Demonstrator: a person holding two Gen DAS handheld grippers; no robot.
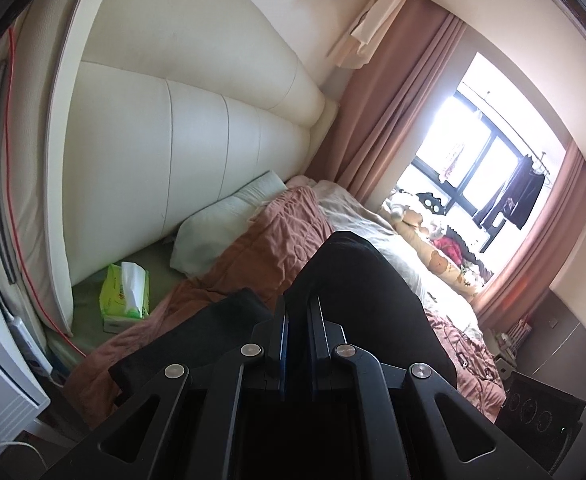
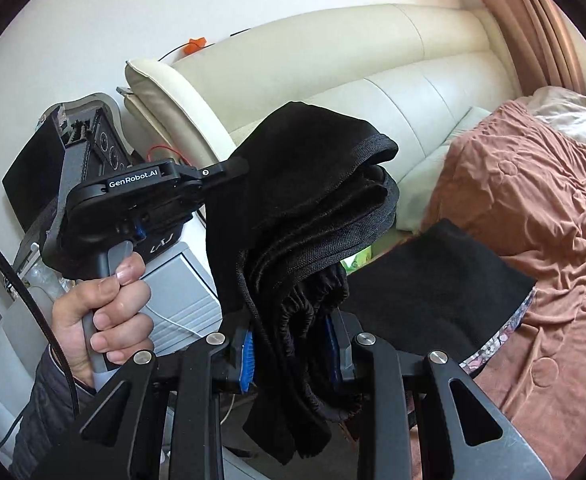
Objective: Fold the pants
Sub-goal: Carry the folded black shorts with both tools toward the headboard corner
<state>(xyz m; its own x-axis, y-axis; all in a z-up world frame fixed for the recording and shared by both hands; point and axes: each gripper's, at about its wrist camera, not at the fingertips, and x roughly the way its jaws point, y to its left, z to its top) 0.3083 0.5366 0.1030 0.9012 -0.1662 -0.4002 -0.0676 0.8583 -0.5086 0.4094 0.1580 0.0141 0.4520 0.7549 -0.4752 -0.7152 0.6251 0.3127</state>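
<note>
- Legibly, only one marking: "GenRobot.AI" in white on the left gripper body, seen in the right wrist view.
- Tissue pack, green, carries print too small to read; a white tissue stands out of its top. It lies on the bed near the headboard.
- Pants, black, hang bunched in the air above the bed, held at both ends.
- Left gripper: fingers nearly together, pinching a thin layer of the pants.
- Right gripper: fingers part open, blue pads clamped on a thick wad of cloth, the gathered waistband among it.
- Right wrist view alone shows a hand on the left gripper's handle, plus a dark sleeve.
- Left wrist view alone shows the window, pink curtains, a dark garment hung at the glass and plush toys at the bed's far side.
</note>
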